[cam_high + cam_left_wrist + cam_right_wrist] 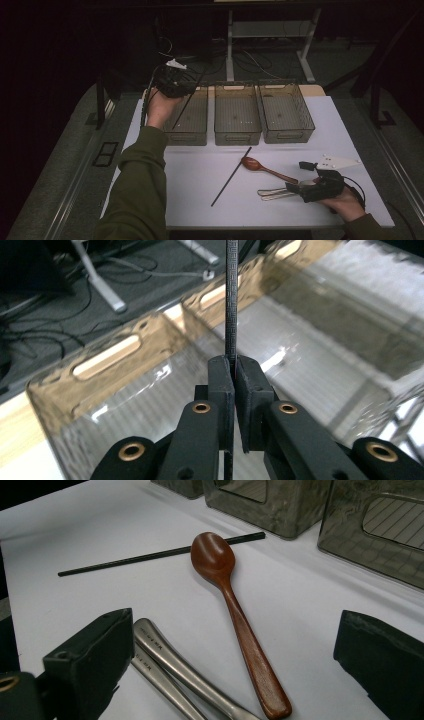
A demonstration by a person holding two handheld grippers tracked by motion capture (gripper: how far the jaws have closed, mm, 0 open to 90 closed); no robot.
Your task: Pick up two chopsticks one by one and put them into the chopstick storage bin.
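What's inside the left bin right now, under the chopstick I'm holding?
The left bin looks empty: its ribbed floor shows bare. The left tongs hold a black chopstick above it. The near-left corner is hidden behind the hand.

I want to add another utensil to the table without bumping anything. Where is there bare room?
Free: the white table near the front edge, left of the black chopstick, and the strip right of the three bins. Crowded: around the wooden spoon and the metal utensils, where the right tongs stand open.
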